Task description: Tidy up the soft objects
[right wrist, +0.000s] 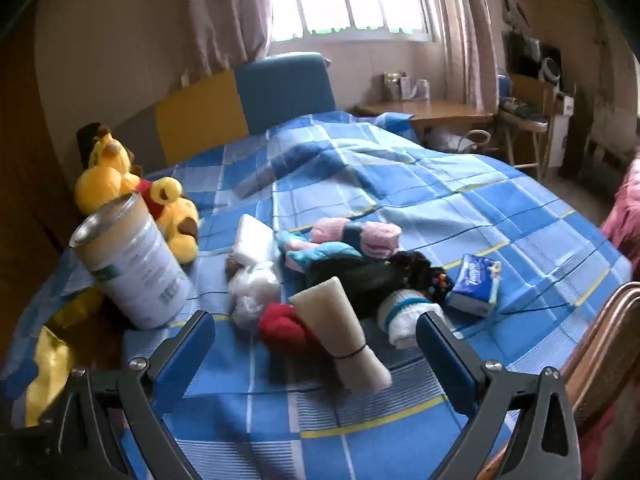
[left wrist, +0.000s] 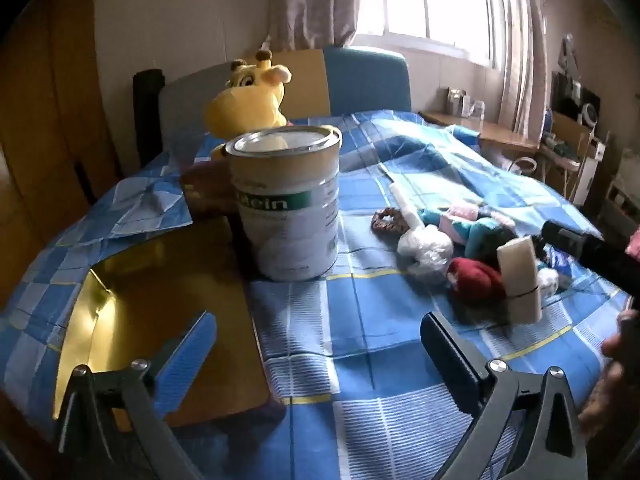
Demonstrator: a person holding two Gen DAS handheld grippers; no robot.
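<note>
From my left wrist view, my left gripper has its jaws wide apart and nothing is between them; it looks down over the blue checked bedcover; in front of it stands an open tin can, upright, and beside the can lies a gold-lined box, which looks empty as far as I can see; behind the can sits a yellow giraffe plush; to the right of the can the soft things lie in a loose pile: a white plastic bundle, a red knit piece, a foam roll tied with a black band, and teal and pink socks behind them; the dark arm of my other tool comes in from the right edge.

From my right wrist view, my right gripper is also spread fully and holds nothing; the foam roll lies just ahead, between the lines of its two fingers but not touched; around it are the red knit piece, a white rolled sock, a black soft item, pink rolled socks and a tissue pack; the tin can stands at the left, well apart from the pile.

I judge that the sorting is hardly begun; the pile is still unsorted on the bed, and everything is left to do.
</note>
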